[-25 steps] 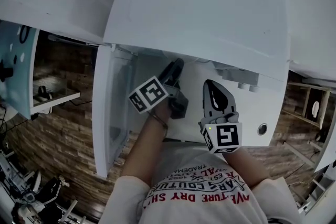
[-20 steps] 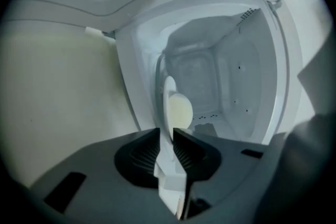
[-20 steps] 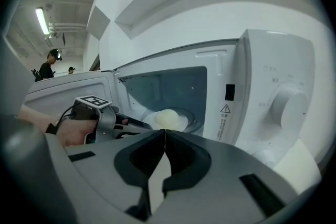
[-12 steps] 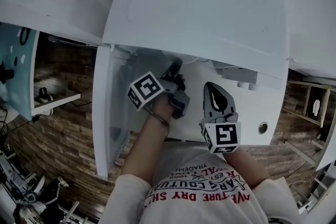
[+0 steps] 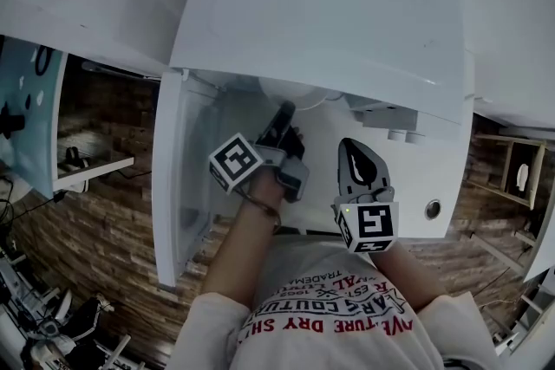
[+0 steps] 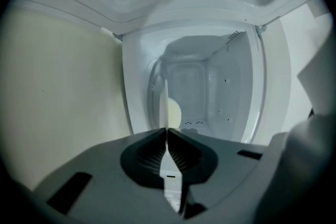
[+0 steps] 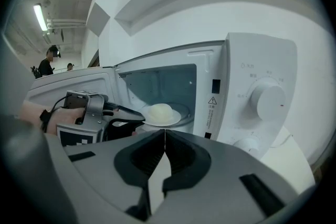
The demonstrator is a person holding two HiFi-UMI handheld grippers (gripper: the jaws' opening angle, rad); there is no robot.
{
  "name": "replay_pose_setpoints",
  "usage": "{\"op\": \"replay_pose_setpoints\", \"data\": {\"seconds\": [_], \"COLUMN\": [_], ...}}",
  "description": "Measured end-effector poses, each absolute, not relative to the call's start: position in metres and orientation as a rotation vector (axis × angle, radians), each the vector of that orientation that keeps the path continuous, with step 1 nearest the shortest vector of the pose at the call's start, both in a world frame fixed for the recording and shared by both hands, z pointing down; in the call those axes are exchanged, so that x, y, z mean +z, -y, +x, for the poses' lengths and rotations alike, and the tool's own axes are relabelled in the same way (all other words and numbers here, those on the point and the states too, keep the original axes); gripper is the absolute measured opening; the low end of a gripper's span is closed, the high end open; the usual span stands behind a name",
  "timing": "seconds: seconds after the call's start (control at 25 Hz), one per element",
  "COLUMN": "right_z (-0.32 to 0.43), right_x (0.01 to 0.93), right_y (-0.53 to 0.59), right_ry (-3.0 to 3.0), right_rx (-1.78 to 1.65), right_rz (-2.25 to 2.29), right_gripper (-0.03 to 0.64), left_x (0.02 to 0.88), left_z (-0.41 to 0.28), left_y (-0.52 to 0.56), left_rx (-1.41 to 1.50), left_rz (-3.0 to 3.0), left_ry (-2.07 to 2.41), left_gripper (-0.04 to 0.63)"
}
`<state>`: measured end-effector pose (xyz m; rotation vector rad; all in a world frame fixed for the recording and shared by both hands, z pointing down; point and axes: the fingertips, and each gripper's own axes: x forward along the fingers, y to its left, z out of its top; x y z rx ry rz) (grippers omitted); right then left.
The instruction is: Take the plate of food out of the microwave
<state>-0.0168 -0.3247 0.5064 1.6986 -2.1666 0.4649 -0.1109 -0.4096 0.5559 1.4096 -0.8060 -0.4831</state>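
The microwave (image 7: 239, 55) stands with its door (image 5: 178, 186) swung fully to the left, which leaves the cavity open to access from the front. The plate (image 7: 164, 119) rests on the cavity floor close to the opening, with the food (image 7: 159, 111), a pale dome, at its centre.

The left gripper (image 5: 284, 111) reaches into the cavity, and its fingers are closing onto the door-side rim of the plate. In the left gripper view the rim runs edge-on between the pads, which meet on it. The rim is the likely choice of hold because it is the one thin part the fingers can pinch without touching the food.

The right gripper (image 5: 349, 145) hangs outside, in front of the control panel with its knob (image 7: 268, 99), fingers together and empty (probably parked there to keep the opening clear).

Judged stage: grasp made, plate not yet lifted or drawn out. The one-sided hold calls for a slow, level withdrawal, since the plate could tip.
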Motion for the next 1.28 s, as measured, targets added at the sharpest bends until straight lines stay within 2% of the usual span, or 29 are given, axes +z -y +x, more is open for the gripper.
{"op": "replay_pose_setpoints", "data": {"seconds": [0.48, 1.28], "right_z": [-0.014, 0.01], "right_x": [0.498, 0.437], "right_y": [0.303, 0.248], "right_ry": [2.181, 2.297], "right_rx": [0.438, 0.308], "right_rz": [1.698, 1.753], "right_gripper": [0.012, 0.012], "left_x": [0.515, 0.436], "left_z": [-0.114, -0.122], "left_y": [0.378, 0.253], "left_rx": [-0.6, -0.694], "left_rz": [1.512, 1.586], "left_ry": [0.713, 0.702], "left_gripper": [0.014, 0.015]}}
